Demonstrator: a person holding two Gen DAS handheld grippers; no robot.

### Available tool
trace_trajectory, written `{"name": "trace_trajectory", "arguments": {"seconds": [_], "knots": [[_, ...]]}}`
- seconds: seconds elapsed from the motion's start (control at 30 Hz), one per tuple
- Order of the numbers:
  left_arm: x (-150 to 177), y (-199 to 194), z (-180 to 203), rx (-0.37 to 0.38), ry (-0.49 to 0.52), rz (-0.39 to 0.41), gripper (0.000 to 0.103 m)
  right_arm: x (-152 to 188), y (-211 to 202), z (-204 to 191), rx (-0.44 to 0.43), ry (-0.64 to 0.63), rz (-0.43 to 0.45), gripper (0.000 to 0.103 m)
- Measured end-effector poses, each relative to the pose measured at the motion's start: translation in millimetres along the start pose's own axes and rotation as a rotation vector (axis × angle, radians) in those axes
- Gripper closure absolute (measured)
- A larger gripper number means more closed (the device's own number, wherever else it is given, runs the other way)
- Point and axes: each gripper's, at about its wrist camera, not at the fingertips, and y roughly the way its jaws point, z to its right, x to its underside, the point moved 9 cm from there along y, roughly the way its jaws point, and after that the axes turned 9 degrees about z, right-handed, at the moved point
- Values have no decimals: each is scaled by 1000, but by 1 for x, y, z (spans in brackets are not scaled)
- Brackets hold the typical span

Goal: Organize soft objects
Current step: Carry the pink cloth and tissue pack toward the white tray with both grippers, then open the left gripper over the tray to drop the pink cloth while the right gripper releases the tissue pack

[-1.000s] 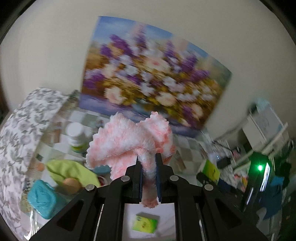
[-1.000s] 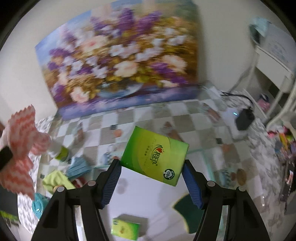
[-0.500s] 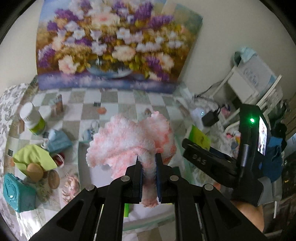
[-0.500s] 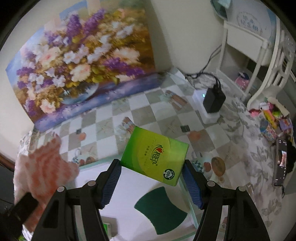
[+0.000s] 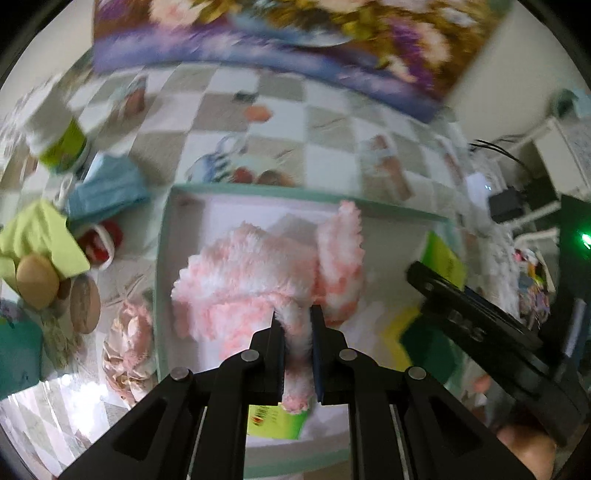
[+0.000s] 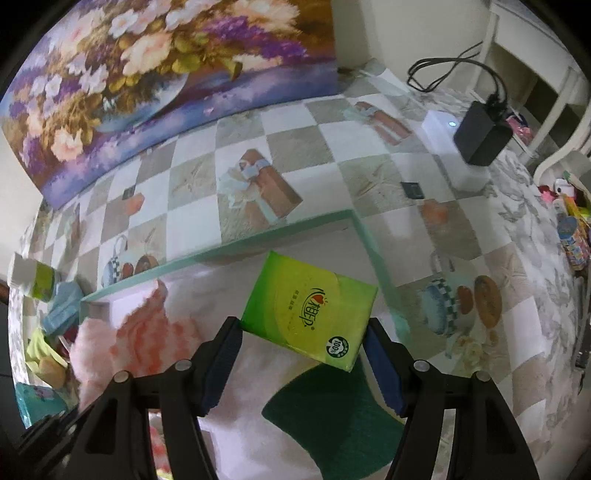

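Blurring painting, pink cloth hiding tray, green sponge half-covered

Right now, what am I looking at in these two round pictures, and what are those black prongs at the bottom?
No robot: a person holds a two-finger gripper in each hand, each with a fisheye camera looking along its fingers. The left gripper pinches a fluffy pink cloth. The right gripper clamps a green tissue pack. Both hang over a white tray on a checkered tablecloth. In the tray lie a green sponge and another tissue pack.
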Motion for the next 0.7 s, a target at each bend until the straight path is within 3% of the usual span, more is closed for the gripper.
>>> {"name": "trace_trajectory", "arguments": {"seconds": [0.5, 0.6, 0.7], "knots": [[0, 25, -28, -63, -50, -32, 89, 9, 20, -15, 8, -42, -44, 32], [-3, 20, -25, -74, -39, -33, 83, 8, 18, -17, 18, -57, -46, 31], [-9, 16, -21, -69, -28, -26, 70, 2, 10, -18, 36, -76, -24, 27]]}}
